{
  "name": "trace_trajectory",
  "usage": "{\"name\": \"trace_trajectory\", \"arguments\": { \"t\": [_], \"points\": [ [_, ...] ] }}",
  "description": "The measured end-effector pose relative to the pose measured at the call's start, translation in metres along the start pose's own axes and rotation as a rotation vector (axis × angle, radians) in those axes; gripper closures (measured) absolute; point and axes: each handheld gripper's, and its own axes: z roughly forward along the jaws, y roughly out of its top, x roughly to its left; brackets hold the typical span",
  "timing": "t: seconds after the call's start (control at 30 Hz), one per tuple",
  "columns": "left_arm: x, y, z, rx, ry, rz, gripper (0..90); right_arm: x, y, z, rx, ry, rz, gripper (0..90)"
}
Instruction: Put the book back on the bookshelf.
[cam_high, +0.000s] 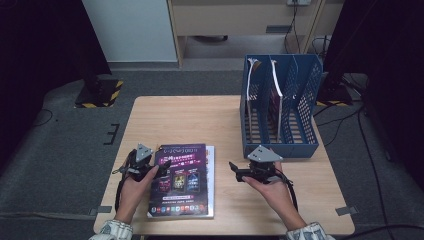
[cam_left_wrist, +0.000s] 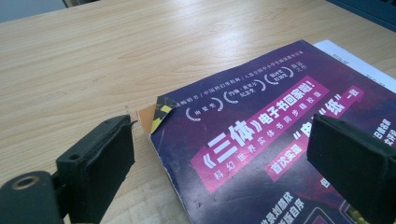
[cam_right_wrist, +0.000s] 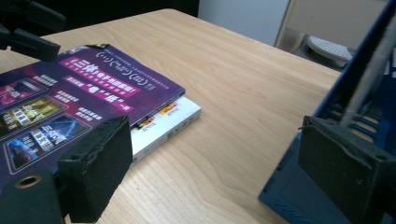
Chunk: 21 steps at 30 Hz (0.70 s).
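You are bringing the left hand-held gripper (cam_high: 159, 168) to the left edge of the purple book (cam_high: 181, 176), jaws spread wide, one pad over the cover and one just off its dog-eared corner, grasping nothing. Your right hand-held gripper (cam_high: 235, 170) is hovering released between that book and the blue file rack (cam_high: 281, 107). Nothing is lifted yet; filing looks to be ahead. Two books are lying stacked on the tabletop (cam_high: 195, 120), the purple one atop a white one (cam_right_wrist: 166, 123); two more seem to be standing in the one rack

Black tools (cam_high: 150, 167), grey triangular plates, patterned sleeves (cam_high: 112, 231).
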Motion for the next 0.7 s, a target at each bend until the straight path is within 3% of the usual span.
{"name": "trace_trajectory", "arguments": {
  "t": [0.17,0.37,0.7],
  "points": [
    [-0.001,0.001,0.0,-0.002,-0.007,0.004,7.2,0.009,0.0,0.008,0.023,0.006,-0.018,10.3],
    [-0.001,0.001,-0.001,0.003,-0.011,0.004,7.5,0.025,0.003,0.021,0.039,0.052,-0.043,10.7],
    [-0.002,0.002,0.0,0.016,-0.017,0.009,8.0,0.04,0.009,0.05,0.1,0.072,-0.021,15.7]
  ]
}}
